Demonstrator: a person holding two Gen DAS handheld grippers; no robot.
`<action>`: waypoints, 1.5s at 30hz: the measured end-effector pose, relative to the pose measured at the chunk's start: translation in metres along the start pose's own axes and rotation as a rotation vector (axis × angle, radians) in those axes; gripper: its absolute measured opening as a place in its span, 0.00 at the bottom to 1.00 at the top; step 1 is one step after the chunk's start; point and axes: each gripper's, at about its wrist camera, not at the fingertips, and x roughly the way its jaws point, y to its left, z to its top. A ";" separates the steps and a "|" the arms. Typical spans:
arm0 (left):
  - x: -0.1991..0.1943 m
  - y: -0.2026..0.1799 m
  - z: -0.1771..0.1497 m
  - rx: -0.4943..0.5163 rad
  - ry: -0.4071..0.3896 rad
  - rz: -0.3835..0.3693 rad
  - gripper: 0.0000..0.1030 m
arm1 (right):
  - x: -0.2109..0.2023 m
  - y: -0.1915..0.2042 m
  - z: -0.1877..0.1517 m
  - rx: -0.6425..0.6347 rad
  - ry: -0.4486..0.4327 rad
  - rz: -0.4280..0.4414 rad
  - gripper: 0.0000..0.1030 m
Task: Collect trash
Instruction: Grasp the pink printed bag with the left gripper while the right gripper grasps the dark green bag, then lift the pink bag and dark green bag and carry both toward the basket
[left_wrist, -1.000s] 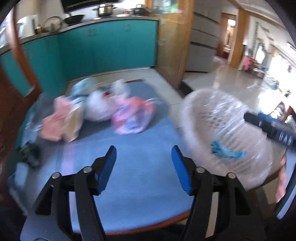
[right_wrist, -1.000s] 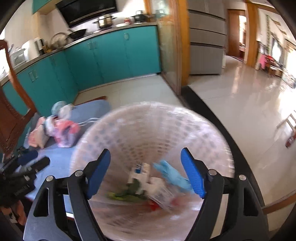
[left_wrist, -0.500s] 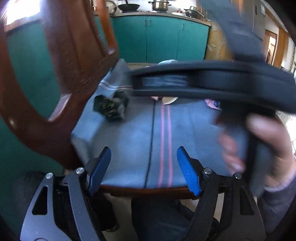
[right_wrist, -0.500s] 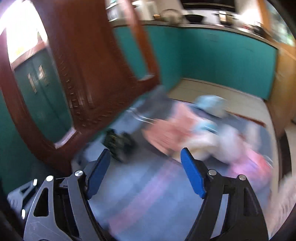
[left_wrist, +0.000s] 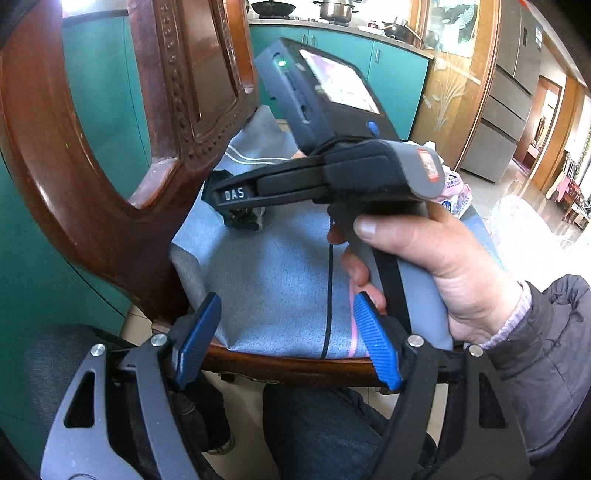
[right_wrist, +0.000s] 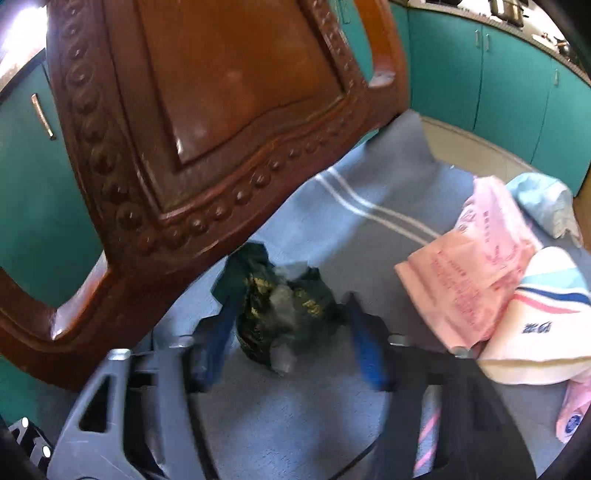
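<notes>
Trash, a crumpled dark green wrapper (right_wrist: 280, 306), sits on the blue-grey cloth (right_wrist: 369, 236) right at the foot of the carved wooden chair back (right_wrist: 207, 122), and that's why I'm coming in low and angled from the open side. My right gripper (right_wrist: 291, 343) has its blue fingers (right_wrist: 218, 332) either side of the wad and the jaws are closing now; the blur hides whether the pads are pressing yet, so I'd call it not gripped. The pink packet (right_wrist: 465, 273) lies well to the right, clear of my reach. My left gripper (left_wrist: 284, 343) hangs back over the table edge (left_wrist: 288, 365), jaws spread and empty, keeping out of the way.
</notes>
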 end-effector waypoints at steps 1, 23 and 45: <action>0.001 0.000 0.000 0.001 0.002 -0.002 0.73 | -0.003 -0.001 -0.002 0.005 -0.001 0.006 0.50; 0.136 -0.046 0.145 0.035 -0.004 -0.046 0.74 | -0.189 -0.118 -0.135 0.263 -0.175 -0.268 0.48; 0.066 -0.032 0.071 0.093 0.090 -0.090 0.36 | -0.178 -0.111 -0.138 0.269 -0.113 -0.290 0.48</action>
